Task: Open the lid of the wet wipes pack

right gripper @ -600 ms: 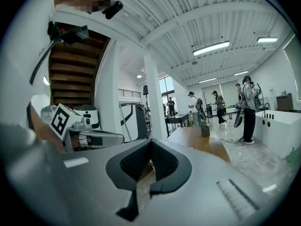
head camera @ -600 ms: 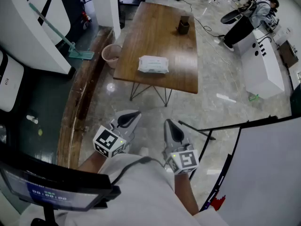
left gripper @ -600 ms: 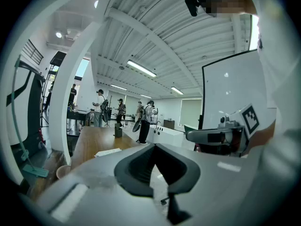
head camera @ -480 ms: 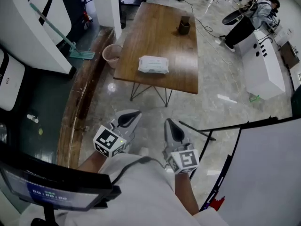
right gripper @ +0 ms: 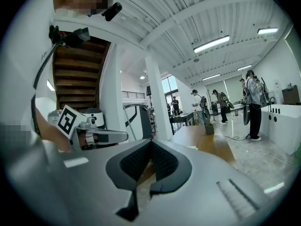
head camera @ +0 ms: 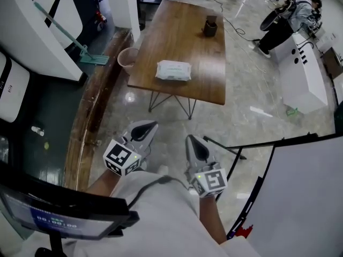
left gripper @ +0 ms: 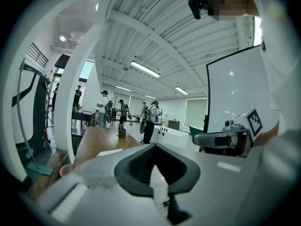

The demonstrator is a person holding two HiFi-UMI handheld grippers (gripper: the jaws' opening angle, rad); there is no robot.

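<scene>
Head view: left hand-held gripper (head camera: pixel 146 126) and right hand-held gripper (head camera: pixel 192 141) both closed, empty, near the body. Wipes pack (head camera: pixel 173 70) lies on tabletop (head camera: pixel 185 36) well ahead, untouched. Approach step by my reading; next calls for closing in and parting jaws to catch the lid.

worktop (head camera: pixel 182 42): smooth brown wood, slight sheen | wet wipes pack (head camera: pixel 173 70): soft plastic film | floor (head camera: pixel 252 90): polished stone, glossy, reflecting

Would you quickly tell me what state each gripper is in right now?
Left gripper: closed, empty.
Right gripper: closed, empty.
</scene>
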